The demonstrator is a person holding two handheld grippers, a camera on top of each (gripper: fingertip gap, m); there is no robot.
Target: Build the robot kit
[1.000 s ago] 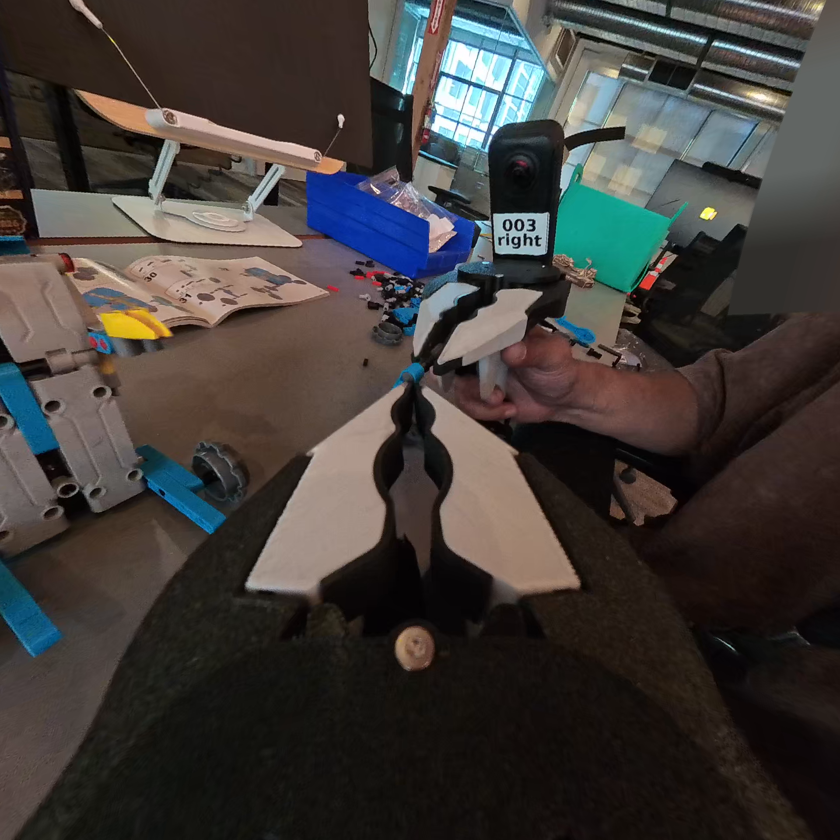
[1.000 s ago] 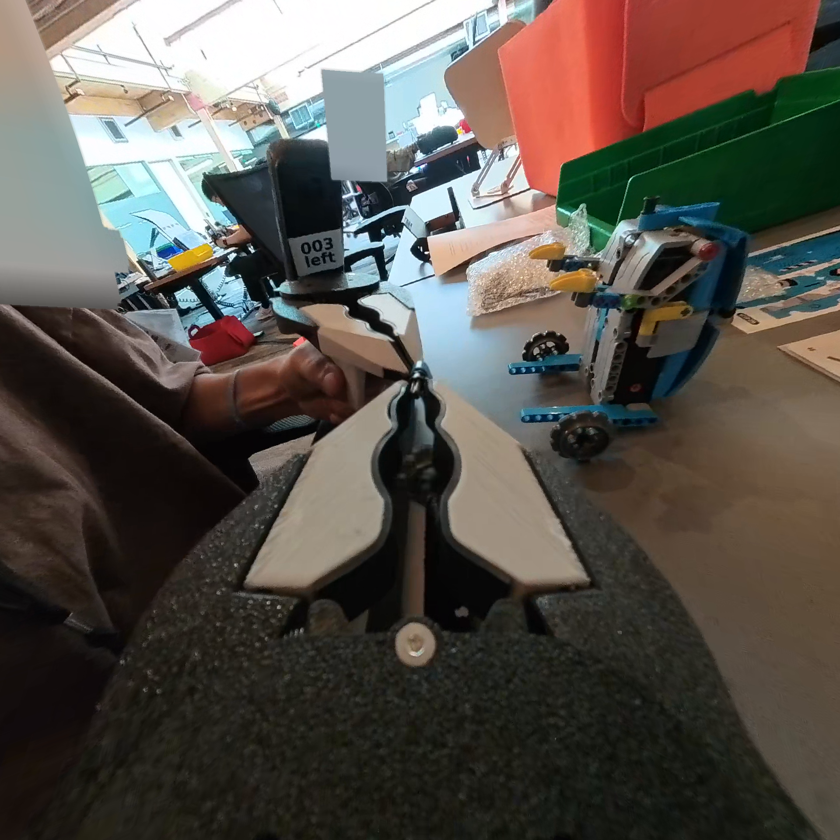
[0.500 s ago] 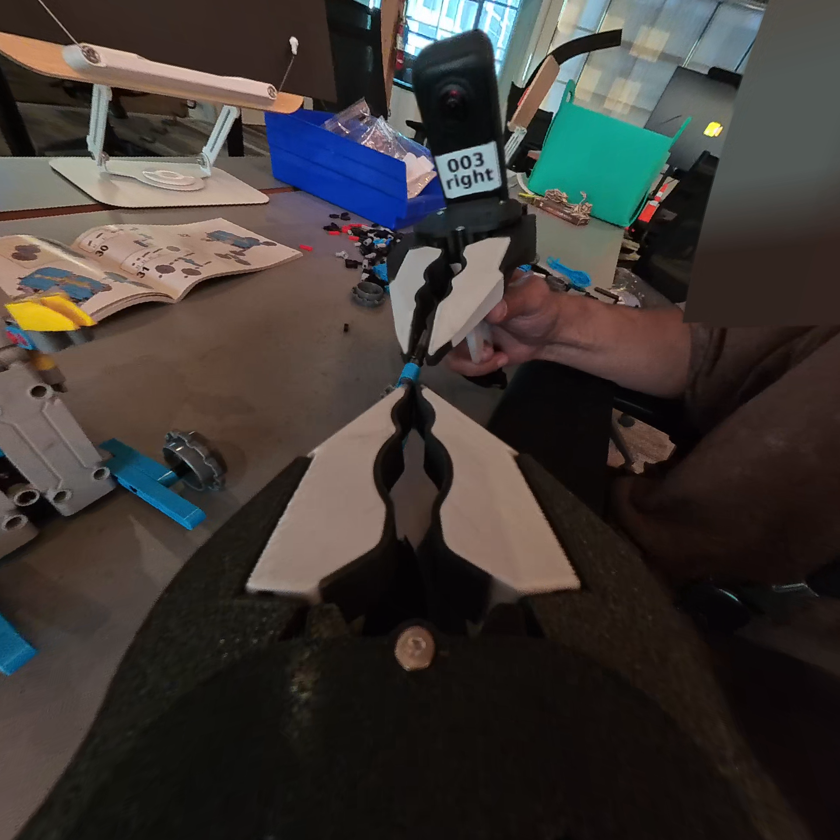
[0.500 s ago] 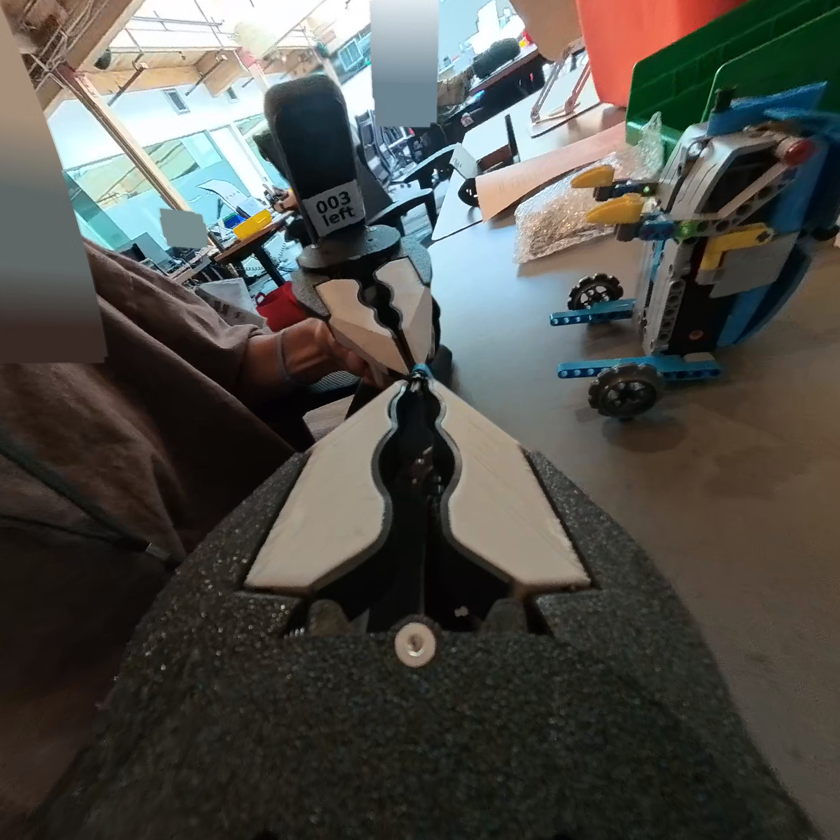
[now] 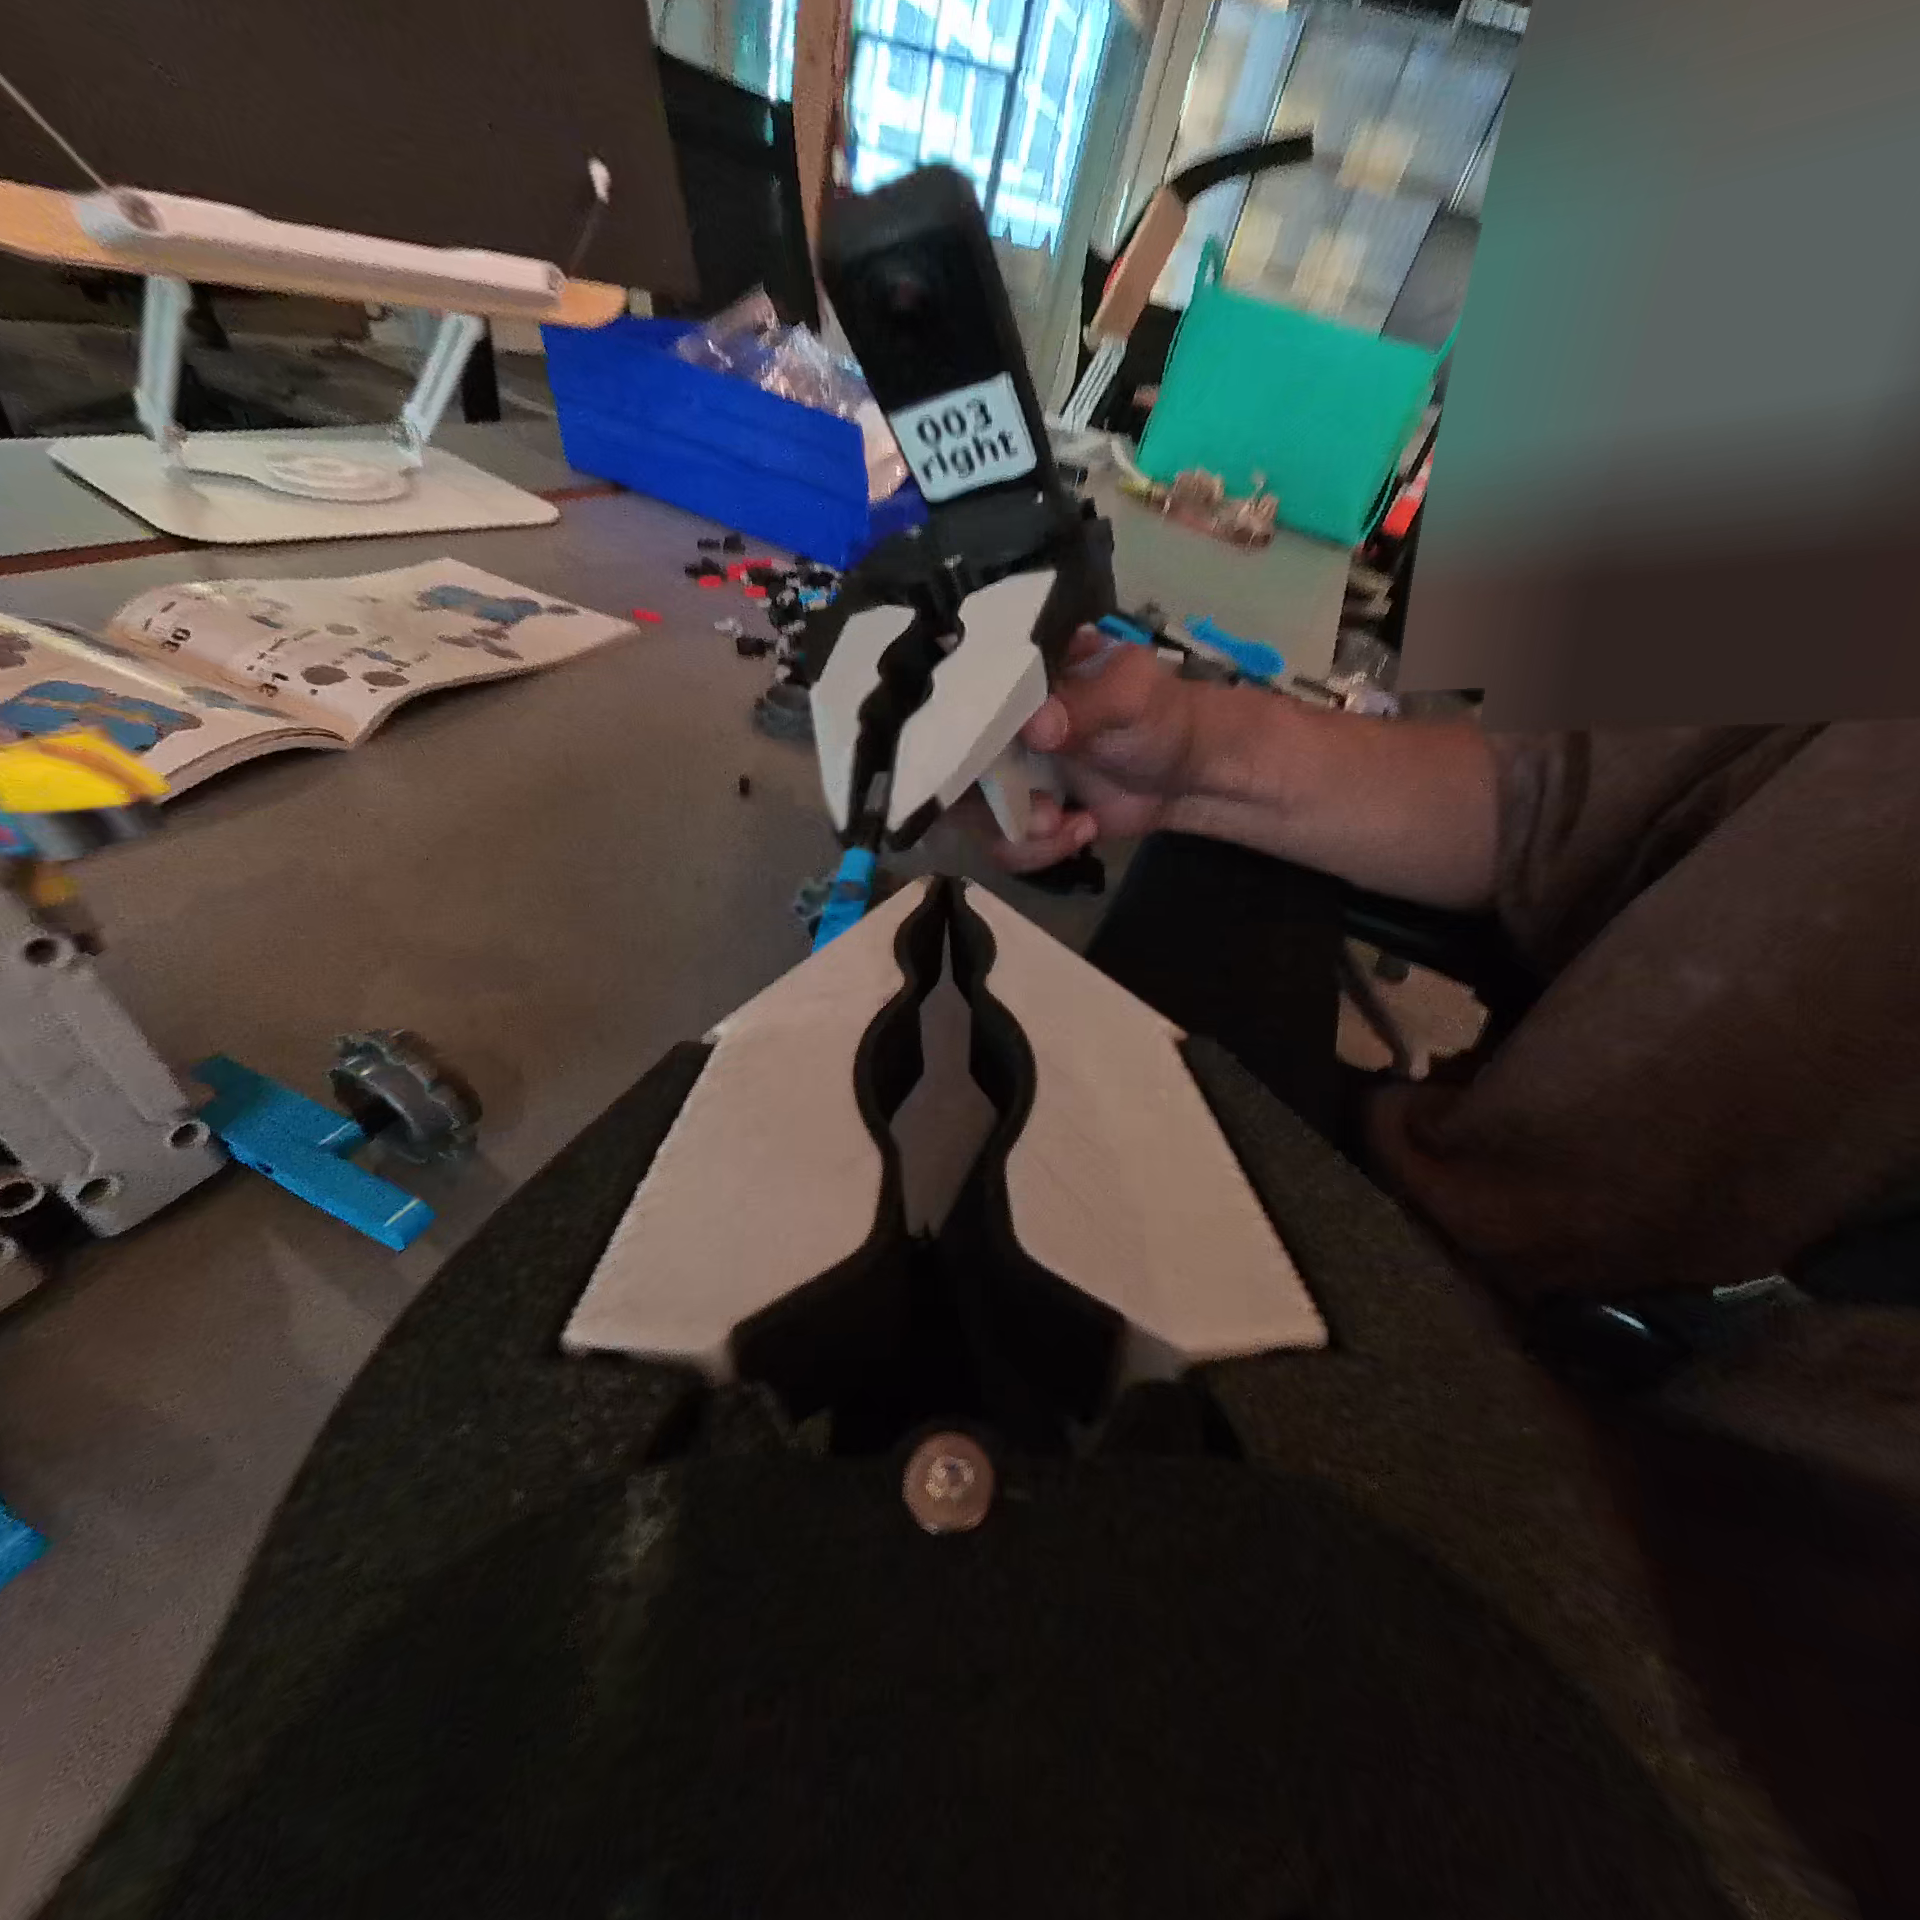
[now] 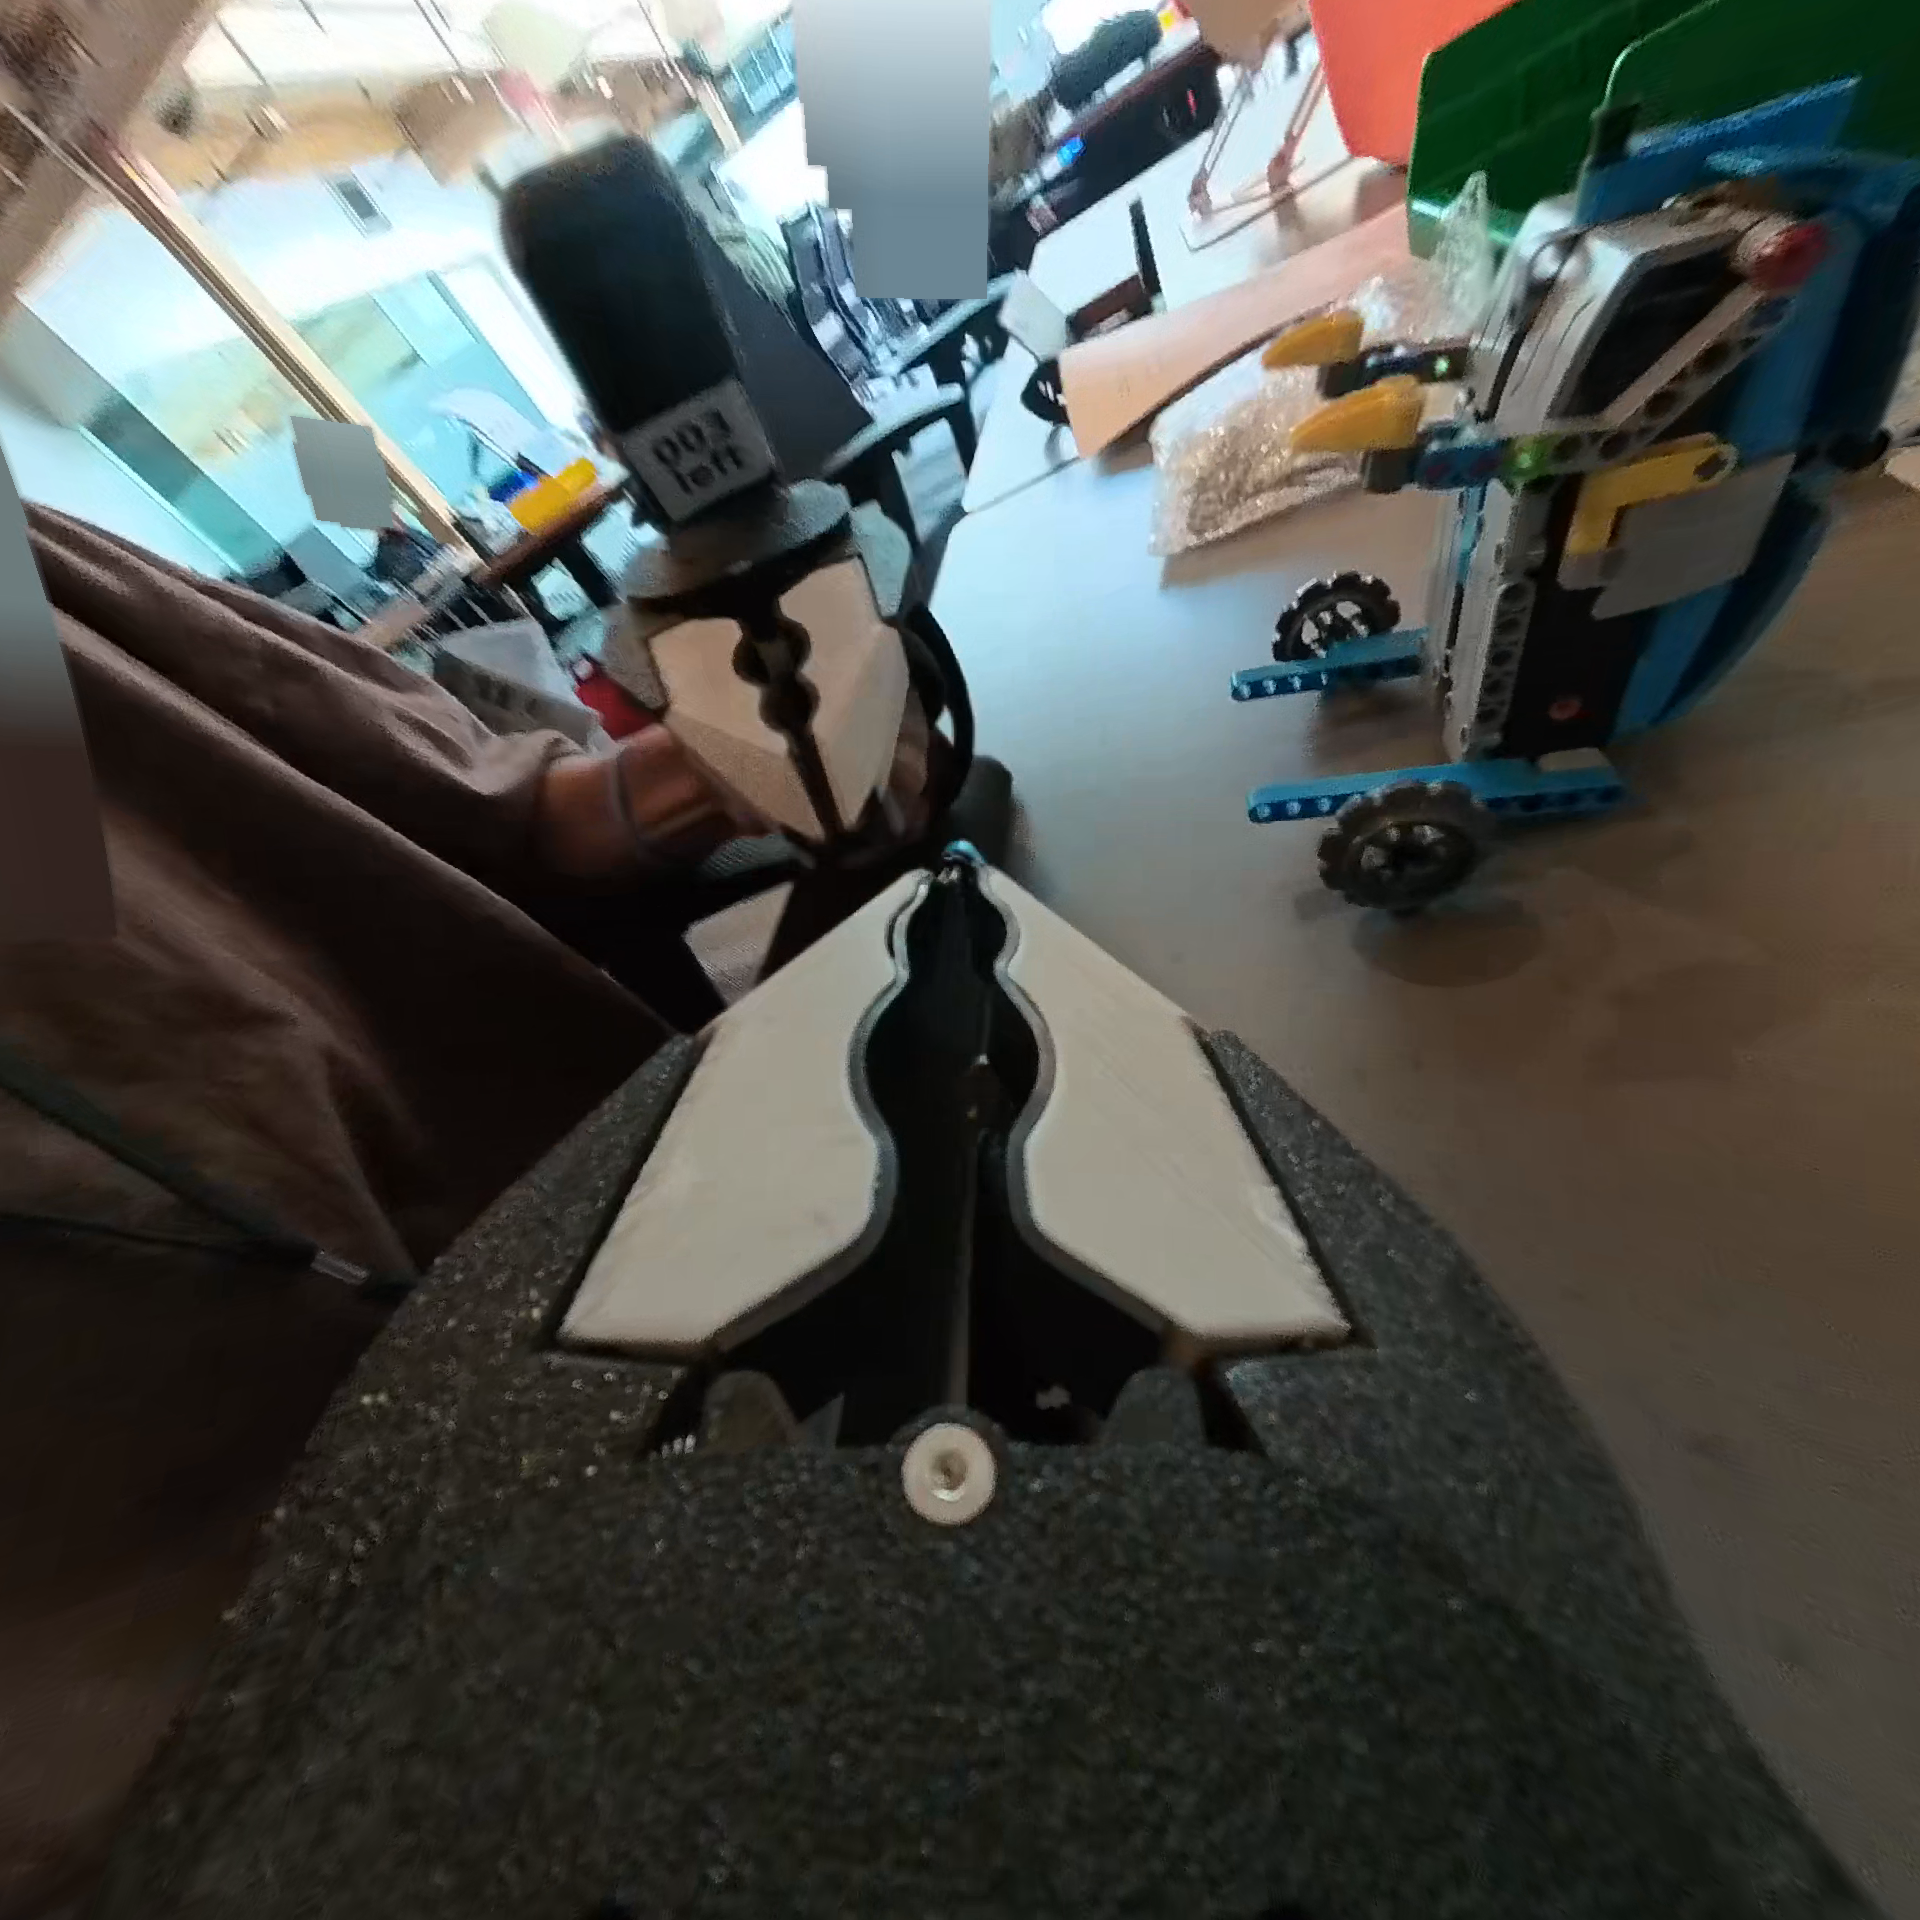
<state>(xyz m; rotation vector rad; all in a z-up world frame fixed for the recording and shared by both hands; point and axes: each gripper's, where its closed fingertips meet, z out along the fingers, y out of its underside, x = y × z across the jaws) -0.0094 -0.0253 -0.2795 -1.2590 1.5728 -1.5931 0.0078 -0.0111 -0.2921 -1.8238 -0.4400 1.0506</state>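
Brown sleeve (image 5: 1662, 935) showing beside each tool (image 5: 945, 894): white fingers (image 6: 769, 1143), black foam housing, one silver screw (image 6: 948, 1473).

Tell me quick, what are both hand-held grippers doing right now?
Left hand-held gripper shut, apparently empty. Right hand-held gripper shut on small blue pin. Tips nearly meet above table; toy brick vehicle alongside.

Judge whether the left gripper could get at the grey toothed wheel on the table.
Probably yes: only bare table lies between the left gripper and the grey toothed wheel to its left. Its jaws are shut, so they would need opening first.
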